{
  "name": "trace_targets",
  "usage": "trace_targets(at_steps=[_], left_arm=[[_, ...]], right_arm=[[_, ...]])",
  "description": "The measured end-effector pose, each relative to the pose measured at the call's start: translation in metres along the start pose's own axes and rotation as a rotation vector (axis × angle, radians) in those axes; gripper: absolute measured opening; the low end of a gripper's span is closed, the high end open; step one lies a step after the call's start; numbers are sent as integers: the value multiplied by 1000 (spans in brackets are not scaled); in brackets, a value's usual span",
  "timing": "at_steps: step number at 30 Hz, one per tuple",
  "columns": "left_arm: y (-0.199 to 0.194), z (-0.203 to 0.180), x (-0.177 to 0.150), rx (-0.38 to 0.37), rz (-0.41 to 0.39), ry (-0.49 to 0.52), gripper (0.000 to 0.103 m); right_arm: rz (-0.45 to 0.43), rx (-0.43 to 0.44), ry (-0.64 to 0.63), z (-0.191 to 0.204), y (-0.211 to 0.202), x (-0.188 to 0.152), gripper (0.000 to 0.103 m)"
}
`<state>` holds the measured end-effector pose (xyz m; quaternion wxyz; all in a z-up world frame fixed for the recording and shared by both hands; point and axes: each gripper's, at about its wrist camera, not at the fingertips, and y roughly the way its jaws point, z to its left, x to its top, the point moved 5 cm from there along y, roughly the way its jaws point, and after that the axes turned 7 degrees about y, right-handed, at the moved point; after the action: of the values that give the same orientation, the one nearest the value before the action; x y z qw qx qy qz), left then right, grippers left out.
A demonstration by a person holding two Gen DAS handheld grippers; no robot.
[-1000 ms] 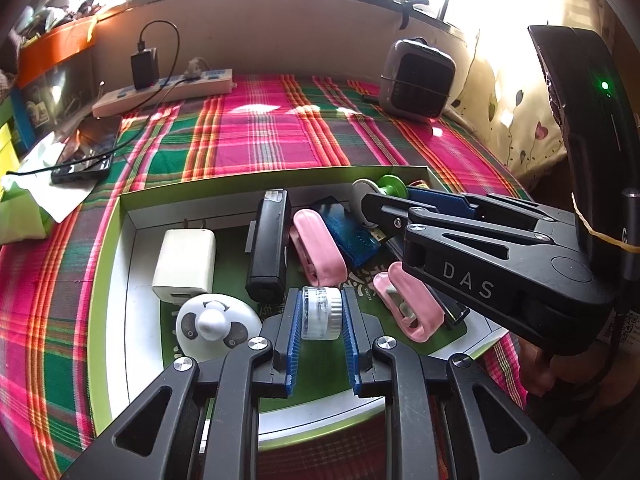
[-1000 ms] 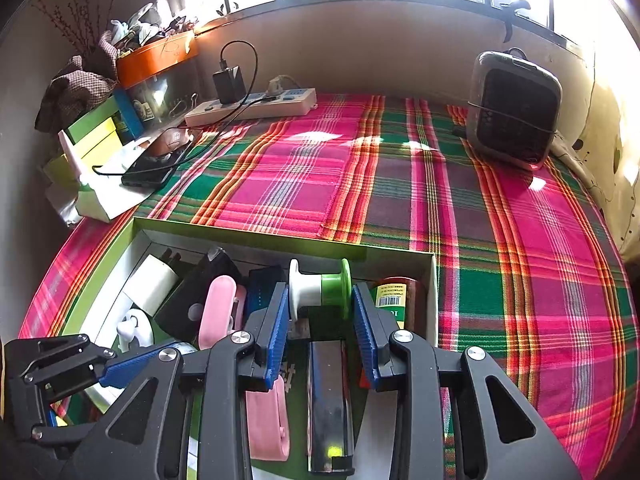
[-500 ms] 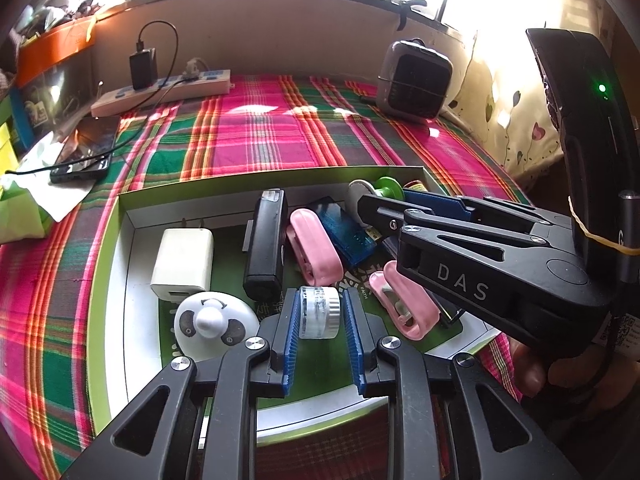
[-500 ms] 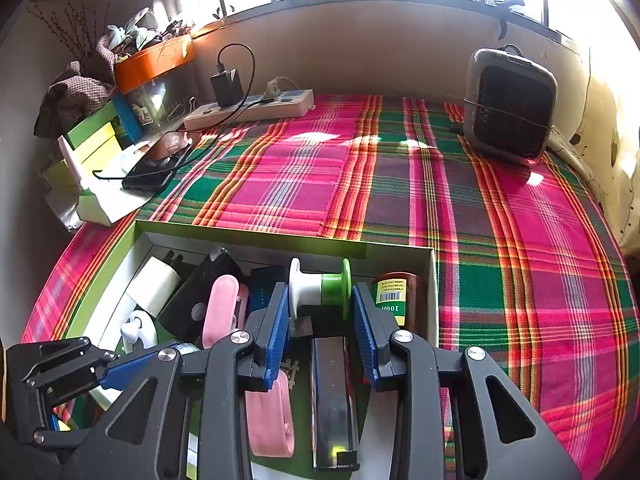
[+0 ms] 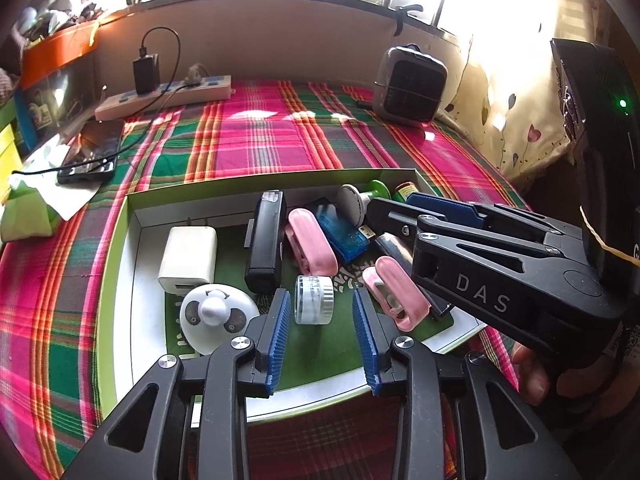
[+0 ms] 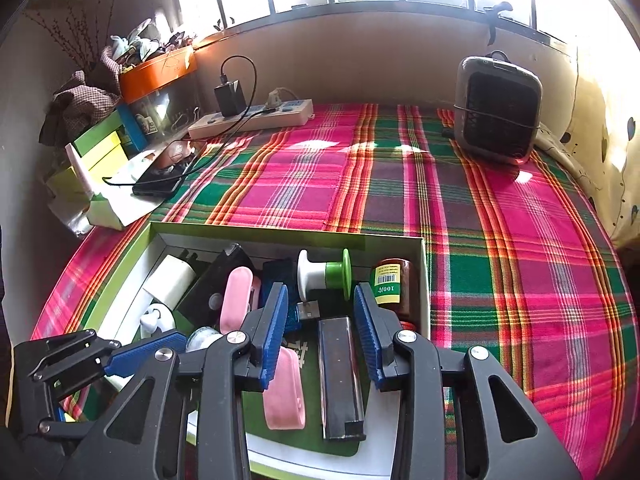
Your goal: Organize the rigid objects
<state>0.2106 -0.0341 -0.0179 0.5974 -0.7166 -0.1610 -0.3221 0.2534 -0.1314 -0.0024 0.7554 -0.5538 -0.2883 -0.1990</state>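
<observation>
A: Left tool [image 5: 322, 334]?
B: Jaws spread wide, nothing gripped. Small clear jar [image 5: 314, 299] lies on its side btwn the blue pads, touching neither, on the green floor of the box [image 5: 120, 264].
A: Right tool [image 6: 320, 334]?
B: Also spread apart, empty. Hangs over the box's right end, above a black bar-shaped item [image 6: 340, 376]. White-and-green spool [image 6: 324, 274] just beyond the tips; brown bottle w/ yellow label [image 6: 392, 286] by the right pad.
A: Rest of the box?
B: White charger [image 5: 188, 258], black stapler-like thing [image 5: 266, 246], two pink clips [image 5: 312, 246] [image 5: 396, 298], blue USB stick [image 5: 342, 236], round white panda-face item [image 5: 218, 314]. Box sits on a plaid cloth [image 6: 400, 184].
</observation>
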Motion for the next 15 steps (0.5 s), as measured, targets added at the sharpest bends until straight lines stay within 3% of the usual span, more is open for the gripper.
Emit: trace_targets(at_steps=[15], left_arm=[[-37, -2, -16, 50, -31, -13, 34]], right_arm=[[-37, -1, 28, 7, -48, -29, 41]])
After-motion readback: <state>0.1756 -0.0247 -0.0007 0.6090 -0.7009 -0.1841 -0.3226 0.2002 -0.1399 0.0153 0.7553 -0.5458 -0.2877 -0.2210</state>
